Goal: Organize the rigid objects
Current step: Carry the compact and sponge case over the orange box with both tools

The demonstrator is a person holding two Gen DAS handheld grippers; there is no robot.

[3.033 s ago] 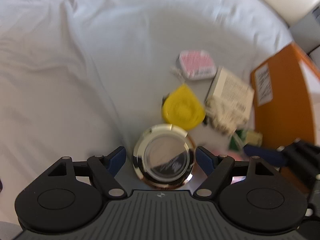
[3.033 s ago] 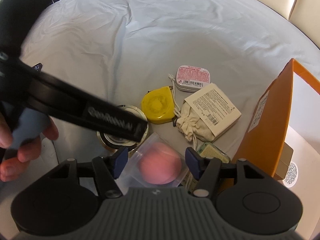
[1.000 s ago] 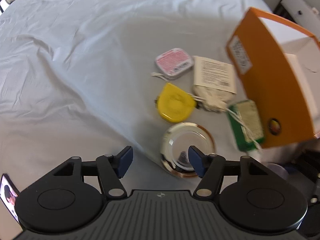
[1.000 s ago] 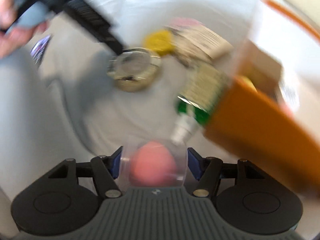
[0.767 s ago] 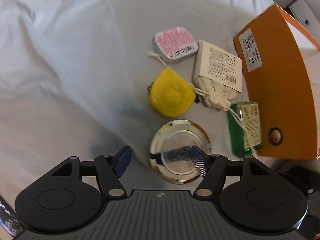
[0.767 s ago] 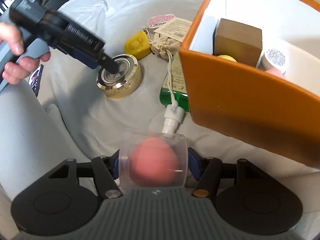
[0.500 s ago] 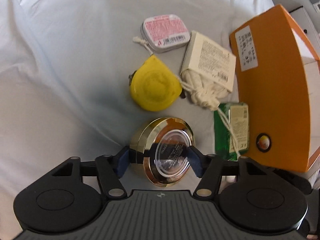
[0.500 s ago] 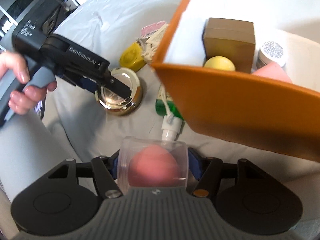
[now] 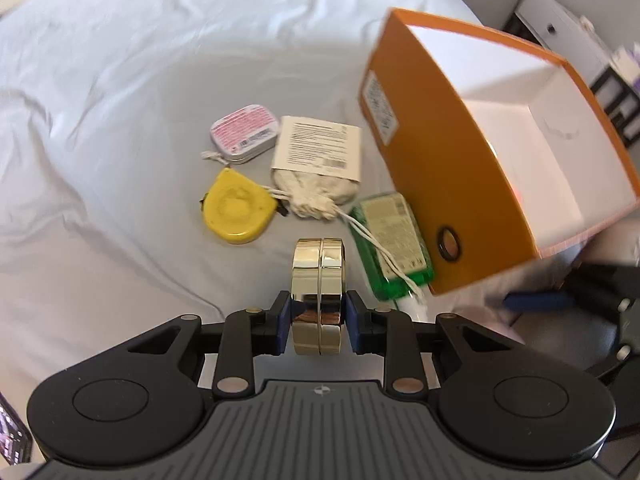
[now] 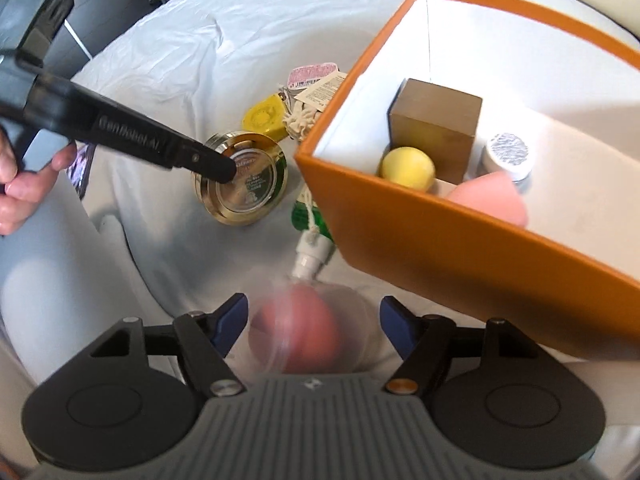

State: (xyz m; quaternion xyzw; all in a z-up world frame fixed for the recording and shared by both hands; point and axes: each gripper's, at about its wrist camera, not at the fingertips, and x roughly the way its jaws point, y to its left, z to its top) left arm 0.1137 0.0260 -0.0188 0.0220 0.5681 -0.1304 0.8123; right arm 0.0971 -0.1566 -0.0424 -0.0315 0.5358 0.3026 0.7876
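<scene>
The orange box [image 10: 460, 236], seen side-on from the left wrist half a second ago, is now viewed into from above, its white interior exposed. In the right wrist view a brown block [image 10: 436, 128], a yellow ball [image 10: 407, 167], a pink sponge [image 10: 490, 198] and a silver-lidded jar [image 10: 508, 156] are seen inside it, all crowded toward the near wall; the far part of its floor is left bare. The white sheet [image 9: 120, 100] lies wrinkled and free to the left of the items.

The gold tin [image 9: 318, 292], flat between spread jaws half a second ago, is now stood on edge and clamped across its two faces by the left gripper [image 9: 318, 320], whose jaws have just been closing to a narrow gap. The right gripper [image 10: 312, 324] has just been opening: its jaws are set wide, clear of the clear case with a pink ball [image 10: 304, 334] between them, which is badly blurred.

The green bottle [image 9: 390, 240] is touched by the box wall and crossed by the cord of the drawstring pouch [image 9: 316, 188]. Beside the pouch lie the yellow tape measure [image 9: 236, 212] and the pink tin [image 9: 245, 133]. At the lower left edge, a phone [image 9: 12, 436] is cut off.
</scene>
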